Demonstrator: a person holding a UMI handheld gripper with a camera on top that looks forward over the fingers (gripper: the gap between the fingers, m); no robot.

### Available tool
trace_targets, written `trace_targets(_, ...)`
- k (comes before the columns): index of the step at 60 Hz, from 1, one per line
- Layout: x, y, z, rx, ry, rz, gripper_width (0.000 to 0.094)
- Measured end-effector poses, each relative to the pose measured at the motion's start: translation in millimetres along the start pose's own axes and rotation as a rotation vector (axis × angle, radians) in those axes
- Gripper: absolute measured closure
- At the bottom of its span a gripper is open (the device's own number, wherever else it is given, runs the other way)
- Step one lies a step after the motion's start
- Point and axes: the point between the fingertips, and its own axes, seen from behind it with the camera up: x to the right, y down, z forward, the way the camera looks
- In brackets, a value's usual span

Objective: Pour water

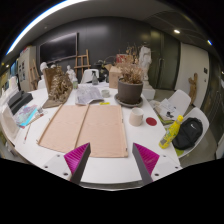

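Water is not visible as such; a small pale cup (136, 117) stands on the white round table (110, 168), far beyond the fingers, right of two tan cutting boards (88, 128) and near a brown potted plant (129, 88). Gripper (111, 159) fingers with magenta pads (146, 156) are spread apart, holding nothing

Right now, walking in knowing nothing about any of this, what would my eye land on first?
Probably the two tan boards lying side by side on the white table, just ahead of the open gripper and its pink-padded jaws. Beyond them stands a dark pot of dried plants, and off to the right lie a yellow object and a small red one.
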Motion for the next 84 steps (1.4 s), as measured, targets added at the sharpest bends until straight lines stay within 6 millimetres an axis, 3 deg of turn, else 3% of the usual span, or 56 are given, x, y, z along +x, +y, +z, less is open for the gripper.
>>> trace_targets(14, 142, 42, 36, 0.011, 0.056, 0.006, 0.0076)
trace_targets(22, 221, 54, 70, 0.078, 0.111, 0.006, 0.0075)
trace_targets(32, 287, 53, 126, 0.154, 0.13, 0.057, 0.0077)
trace_targets(45, 322, 40, 201, 0.194, 0.121, 0.059, 0.0091)
trace_targets(52, 327, 39, 227, 0.207, 0.136, 0.054, 0.0318)
trace_targets(55, 325, 35, 231, 0.226, 0.124, 0.046, 0.045)
trace_targets(67, 327, 34, 231, 0.232, 0.141, 0.043, 0.063)
trace_targets(77, 325, 28, 230, 0.222, 0.152, 0.0, 0.0641)
trace_targets(84, 330, 8, 224, 0.232, 0.197, -0.043, 0.0641)
